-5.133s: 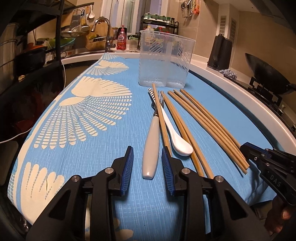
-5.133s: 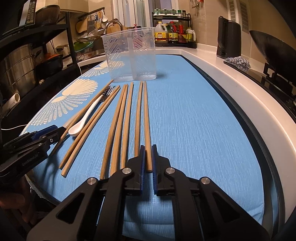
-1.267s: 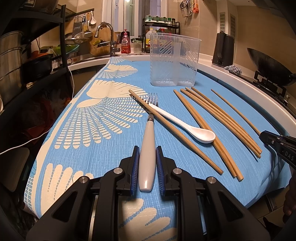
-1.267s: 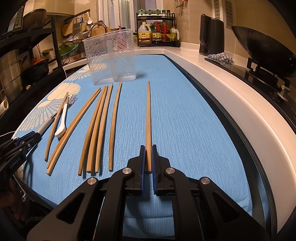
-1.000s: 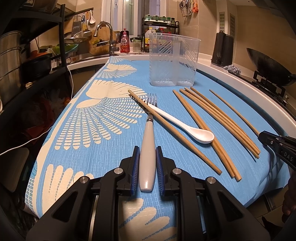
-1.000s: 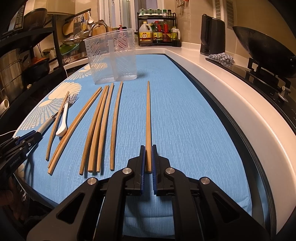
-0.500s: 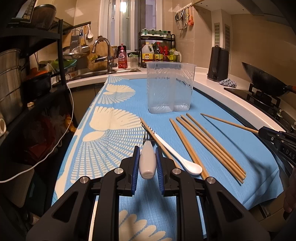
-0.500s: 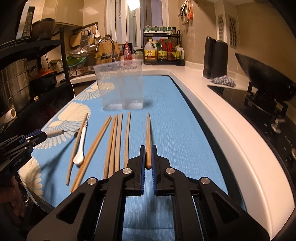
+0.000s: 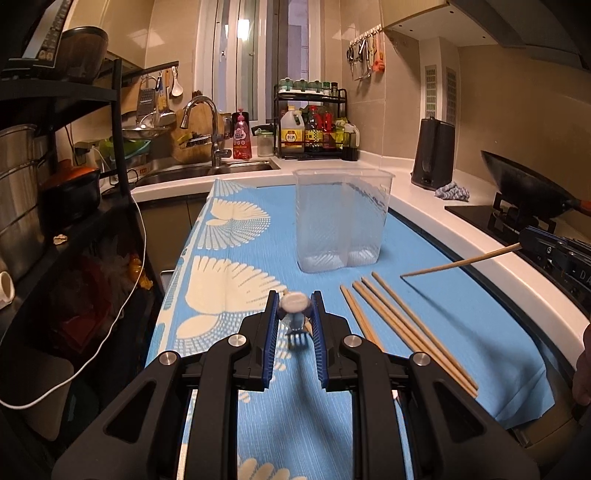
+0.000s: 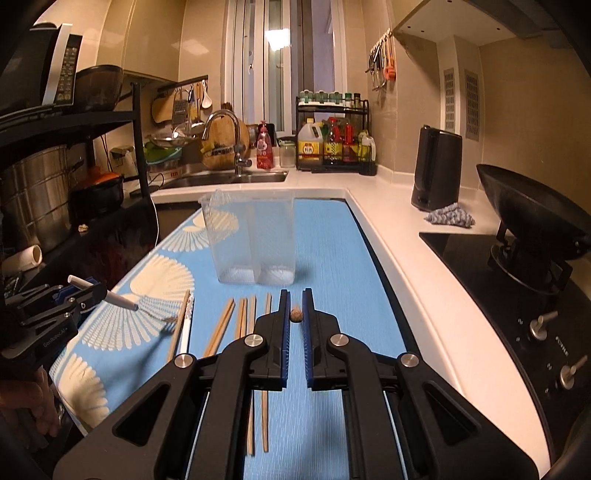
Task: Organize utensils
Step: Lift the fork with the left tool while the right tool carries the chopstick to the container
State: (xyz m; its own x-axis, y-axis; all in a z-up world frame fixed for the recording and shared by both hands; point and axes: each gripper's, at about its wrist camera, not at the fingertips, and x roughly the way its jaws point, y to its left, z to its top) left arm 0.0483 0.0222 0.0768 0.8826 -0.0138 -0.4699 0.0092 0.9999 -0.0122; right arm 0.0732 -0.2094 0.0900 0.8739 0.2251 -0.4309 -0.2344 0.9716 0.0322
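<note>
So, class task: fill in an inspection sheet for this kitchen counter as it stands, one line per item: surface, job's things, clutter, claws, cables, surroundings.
Surface: blue patterned mat covering the counter.
Job's things: clear holder upright, nothing seen inside; loose chopsticks and white spoon lying on the mat.
Clutter: rag beside the kettle.
Claws: left claw shut on the fork, lifted; right claw shut on one chopstick, lifted.
Cables: white cable hanging by the shelf.
Surroundings: sink, wok on stove.

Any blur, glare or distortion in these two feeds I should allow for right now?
Left wrist: fork tines motion-blurred, warm dim light, window glare, fisheye bending the counter edge. Right wrist: chopstick seen end-on and soft, clear container hazy.
</note>
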